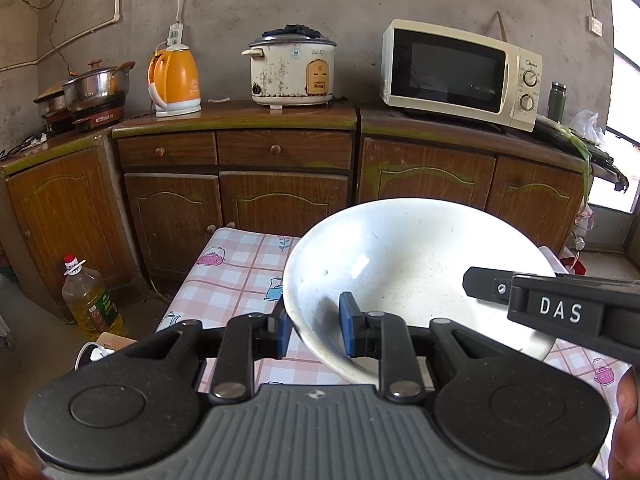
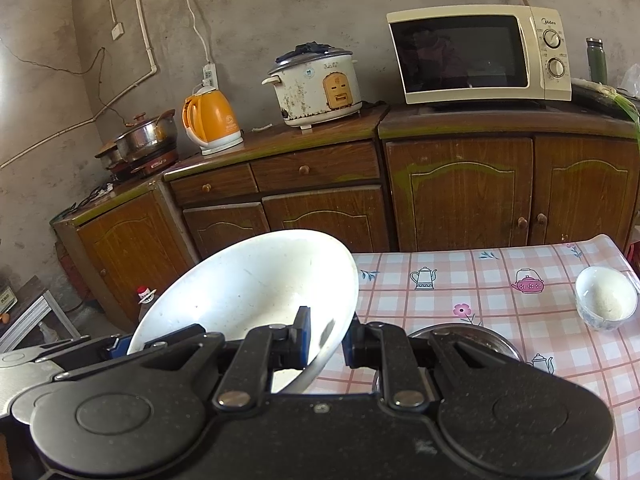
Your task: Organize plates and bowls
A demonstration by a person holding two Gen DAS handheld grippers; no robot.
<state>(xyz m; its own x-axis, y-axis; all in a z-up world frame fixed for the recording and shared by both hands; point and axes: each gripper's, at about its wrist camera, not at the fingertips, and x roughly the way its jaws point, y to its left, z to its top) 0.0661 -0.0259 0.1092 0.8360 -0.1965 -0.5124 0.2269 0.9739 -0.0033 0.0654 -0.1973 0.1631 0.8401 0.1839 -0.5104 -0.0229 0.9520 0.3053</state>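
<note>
A large white bowl point(image 1: 404, 268) is held tilted above the checked table point(image 1: 236, 276). My left gripper point(image 1: 314, 330) is shut on its near-left rim, one blue pad inside and one outside. My right gripper point(image 2: 326, 336) is shut on the same bowl point(image 2: 248, 292) at its right rim; its body shows at the right of the left wrist view point(image 1: 560, 312). A small white patterned bowl point(image 2: 606, 298) stands at the table's right edge. A steel dish point(image 2: 496, 342) lies under my right gripper, mostly hidden.
Brown cabinets point(image 1: 280, 196) stand behind the table point(image 2: 500, 292), carrying a microwave point(image 1: 460, 74), a rice cooker point(image 1: 292, 68), an orange kettle point(image 1: 174, 82) and steel pots point(image 1: 92, 88). An oil bottle point(image 1: 90, 300) stands on the floor at the left.
</note>
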